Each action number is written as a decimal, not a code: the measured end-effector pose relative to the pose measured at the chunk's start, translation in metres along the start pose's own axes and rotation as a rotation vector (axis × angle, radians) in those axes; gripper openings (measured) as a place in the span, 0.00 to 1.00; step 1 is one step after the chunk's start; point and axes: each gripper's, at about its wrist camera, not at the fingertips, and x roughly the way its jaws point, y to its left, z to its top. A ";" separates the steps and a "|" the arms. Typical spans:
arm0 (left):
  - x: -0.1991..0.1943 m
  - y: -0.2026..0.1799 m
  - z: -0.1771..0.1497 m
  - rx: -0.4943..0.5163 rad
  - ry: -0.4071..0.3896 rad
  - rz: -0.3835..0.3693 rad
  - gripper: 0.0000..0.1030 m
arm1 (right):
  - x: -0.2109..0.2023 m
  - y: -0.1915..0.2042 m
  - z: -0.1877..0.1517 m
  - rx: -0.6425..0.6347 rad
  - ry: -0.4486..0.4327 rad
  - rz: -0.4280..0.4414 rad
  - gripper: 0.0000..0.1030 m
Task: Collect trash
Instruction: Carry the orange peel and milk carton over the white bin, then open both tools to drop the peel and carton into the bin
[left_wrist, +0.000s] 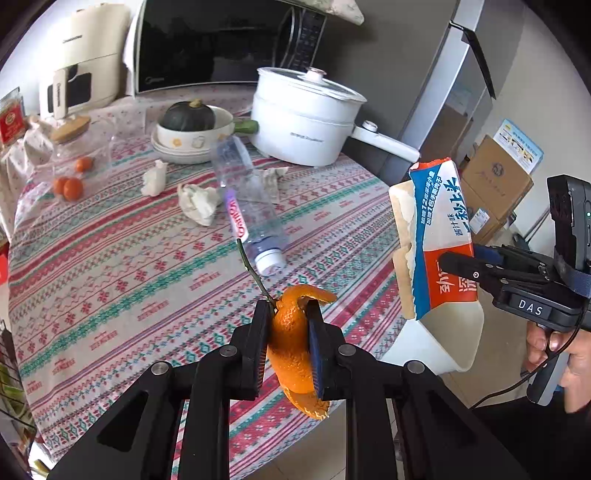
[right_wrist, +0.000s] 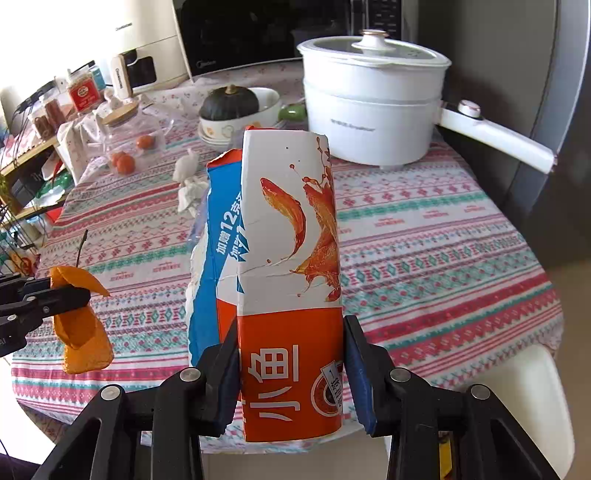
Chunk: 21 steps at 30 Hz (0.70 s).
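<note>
Between the left gripper (left_wrist: 286, 314) fingers: orange peel (left_wrist: 291, 347), pinched tight, over the worktop (left_wrist: 129, 266) edge. Right gripper (right_wrist: 290, 354) fingers clamp an opened snack box (right_wrist: 291, 258), lifted clear beyond the rim. Ahead of both: plastic bottle (left_wrist: 251, 206), 2 crumpled tissues (left_wrist: 197, 205), open cloth around them.

Orange peel (left_wrist: 291, 343), a white, blue and orange carton (right_wrist: 288, 295), and a tablecloth (left_wrist: 129, 266) striped red, teal and perhaps grey.
</note>
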 end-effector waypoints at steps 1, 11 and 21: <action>0.004 -0.008 0.001 0.010 0.002 -0.007 0.20 | -0.004 -0.006 -0.003 0.008 -0.004 -0.011 0.43; 0.035 -0.078 0.004 0.094 0.025 -0.074 0.20 | -0.033 -0.076 -0.033 0.122 0.015 -0.116 0.43; 0.076 -0.152 0.001 0.164 0.052 -0.158 0.20 | -0.047 -0.148 -0.078 0.261 0.129 -0.218 0.43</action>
